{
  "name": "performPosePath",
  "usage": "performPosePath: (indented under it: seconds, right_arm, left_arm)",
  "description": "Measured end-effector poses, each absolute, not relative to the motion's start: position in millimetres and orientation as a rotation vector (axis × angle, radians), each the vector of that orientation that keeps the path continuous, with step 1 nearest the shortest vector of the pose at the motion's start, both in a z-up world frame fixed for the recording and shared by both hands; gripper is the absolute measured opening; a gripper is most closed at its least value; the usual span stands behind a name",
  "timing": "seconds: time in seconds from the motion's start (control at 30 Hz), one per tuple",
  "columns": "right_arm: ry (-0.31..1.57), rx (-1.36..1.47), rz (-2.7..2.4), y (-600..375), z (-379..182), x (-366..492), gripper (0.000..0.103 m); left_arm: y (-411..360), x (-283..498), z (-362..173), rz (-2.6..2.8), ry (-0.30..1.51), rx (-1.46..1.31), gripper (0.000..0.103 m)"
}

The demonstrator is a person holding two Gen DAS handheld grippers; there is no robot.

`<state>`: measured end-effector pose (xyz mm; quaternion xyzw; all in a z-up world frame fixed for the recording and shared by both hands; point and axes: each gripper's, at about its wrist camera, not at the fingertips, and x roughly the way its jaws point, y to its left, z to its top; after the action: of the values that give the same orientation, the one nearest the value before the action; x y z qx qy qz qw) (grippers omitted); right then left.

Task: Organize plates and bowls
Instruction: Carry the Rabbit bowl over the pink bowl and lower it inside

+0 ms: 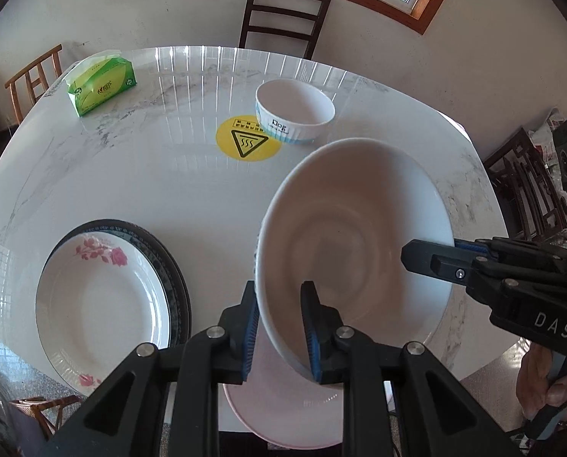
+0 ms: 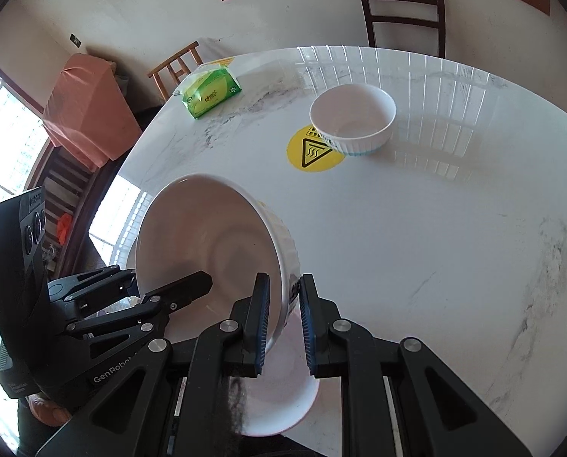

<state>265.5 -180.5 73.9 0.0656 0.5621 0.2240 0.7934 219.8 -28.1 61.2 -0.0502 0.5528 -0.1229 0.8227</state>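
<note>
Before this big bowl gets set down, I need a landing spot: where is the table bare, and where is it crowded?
Bare: the marble right of the sticker, and the stretch between tissue pack and plate stack. Crowded: the near edge, with the stack and a pink plate under the held bowl.

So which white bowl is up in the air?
The big white bowl, tipped and pinched at its rim by the left tool and right tool. The smaller bowl stands flat on the table beside the yellow sticker.
</note>
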Motion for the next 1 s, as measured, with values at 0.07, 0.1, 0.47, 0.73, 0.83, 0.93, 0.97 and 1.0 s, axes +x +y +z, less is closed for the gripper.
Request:
performPosePath:
  seconds: [0.07,0.1,0.47,0.73,0.83,0.93,0.97,1.0]
  right_arm:
    - [1.217,0.138,0.488,-180.6,68.8,251.5,0.016]
    - [1.220,0.139,0.489,-180.6,66.6,244.8,0.016]
    - [1.297,0.108,0.462,-172.8,29.3,214.3,0.016]
    - [1.345,0.090,0.442,-174.5,11.2,212.7,0.016]
    - [1.358,0.091,0.445,-175.3,9.7,211.2,0.016]
    - [1.371,0.105,0.451,-176.5,9.0,212.8,0.016]
    - [1.378,0.123,0.453,-177.5,8.4,214.2,0.016]
    - [1.387,0.140,0.454,-178.6,7.3,215.6,0.016]
  left_arm:
    - [-27.1,207.0,56.7,-0.270,1.192,-0.107,0.022]
    - [-27.5,201.1,55.3,-0.272,1.197,-0.101,0.022]
    - [-34.4,168.8,31.5,-0.271,1.261,-0.040,0.022]
    - [-38.4,171.0,14.3,-0.271,1.297,-0.029,0.022]
    - [-37.8,174.1,8.7,-0.272,1.311,-0.031,0.022]
    - [-37.2,175.7,6.1,-0.268,1.319,-0.015,0.022]
    - [-37.7,176.0,5.8,-0.263,1.318,-0.006,0.023]
    - [-37.6,176.5,6.4,-0.262,1.315,0.005,0.024]
